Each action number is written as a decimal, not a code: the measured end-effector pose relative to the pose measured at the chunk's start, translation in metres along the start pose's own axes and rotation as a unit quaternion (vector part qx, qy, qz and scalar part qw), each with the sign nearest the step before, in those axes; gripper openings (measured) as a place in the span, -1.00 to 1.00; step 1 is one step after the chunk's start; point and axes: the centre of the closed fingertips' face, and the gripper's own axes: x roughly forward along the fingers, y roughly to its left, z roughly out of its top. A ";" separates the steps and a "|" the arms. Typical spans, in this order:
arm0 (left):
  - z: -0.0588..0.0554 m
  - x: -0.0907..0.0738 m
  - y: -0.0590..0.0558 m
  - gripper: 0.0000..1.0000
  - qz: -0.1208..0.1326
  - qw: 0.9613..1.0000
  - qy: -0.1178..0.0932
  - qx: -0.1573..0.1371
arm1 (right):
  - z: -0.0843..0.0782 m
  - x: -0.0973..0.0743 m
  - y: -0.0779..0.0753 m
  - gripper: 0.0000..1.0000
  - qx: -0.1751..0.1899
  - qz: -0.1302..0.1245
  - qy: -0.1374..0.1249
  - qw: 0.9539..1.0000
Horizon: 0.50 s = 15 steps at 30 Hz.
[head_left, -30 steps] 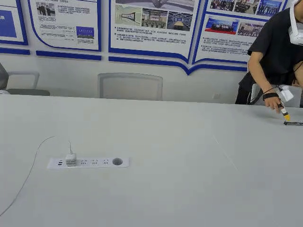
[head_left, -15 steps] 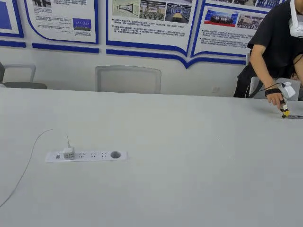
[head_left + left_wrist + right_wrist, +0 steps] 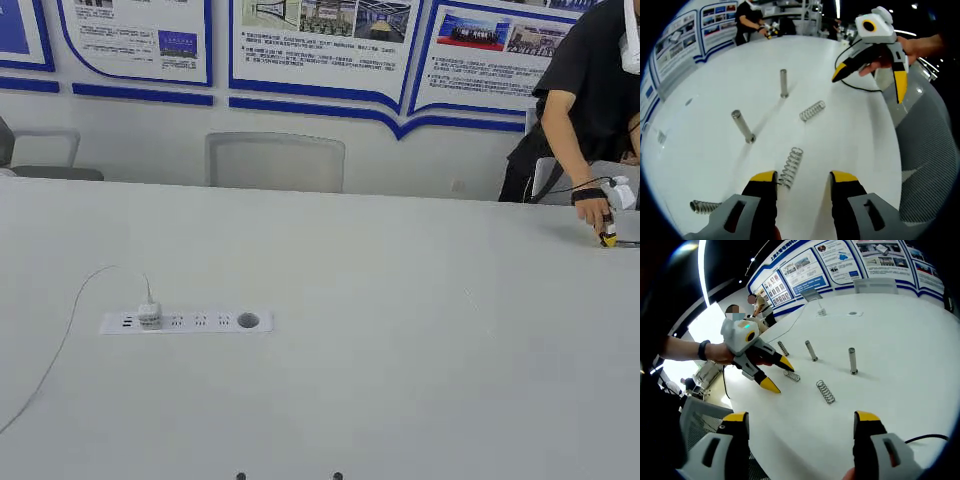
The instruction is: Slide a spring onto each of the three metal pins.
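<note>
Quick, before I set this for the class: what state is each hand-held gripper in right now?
Left hand-held gripper: open, holding nothing.
Right hand-held gripper: open, holding nothing.

An office meeting room is being shown by the long white tabletop (image 3: 420, 380), inset socket strip (image 3: 186, 321), mesh chair (image 3: 275, 162) and blue-bordered wall posters (image 3: 318, 45).

A: Where is the nearest spring (image 3: 791, 167)?
B: On the tabletop (image 3: 855, 145), just ahead of the left hand-held gripper (image 3: 802, 177).
A: And past it?
B: A second spring (image 3: 812, 110); left of it stand the near pin (image 3: 743, 127) and the far pin (image 3: 784, 83). The right hand-held gripper (image 3: 867, 89) is ahead, to the right.
</note>
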 end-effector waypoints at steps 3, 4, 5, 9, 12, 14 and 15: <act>0.000 -0.001 0.007 -0.34 0.014 1.000 -0.002 -0.004 | 0.000 0.002 0.003 0.75 -0.002 0.003 0.004 1.000; 0.000 0.000 0.008 -0.40 0.018 1.000 -0.002 -0.004 | 0.000 0.003 0.004 0.75 -0.004 0.004 0.004 1.000; 0.000 0.000 0.010 -0.44 0.022 1.000 -0.002 -0.003 | 0.000 0.003 0.004 0.75 -0.005 0.004 0.005 1.000; 0.000 -0.001 0.016 -0.63 0.039 0.999 0.001 0.002 | 0.001 0.003 0.006 0.75 -0.007 0.004 0.005 1.000; -0.001 -0.001 0.018 -0.70 0.045 0.999 0.002 -0.001 | 0.001 0.002 0.006 0.75 -0.010 0.004 0.006 1.000; -0.001 -0.001 0.016 -0.73 0.050 0.999 0.003 0.000 | 0.001 0.001 0.005 0.75 -0.010 0.004 0.005 1.000; -0.001 -0.002 0.016 -0.75 0.052 0.999 0.004 0.001 | 0.001 0.001 0.005 0.75 -0.010 0.003 0.005 1.000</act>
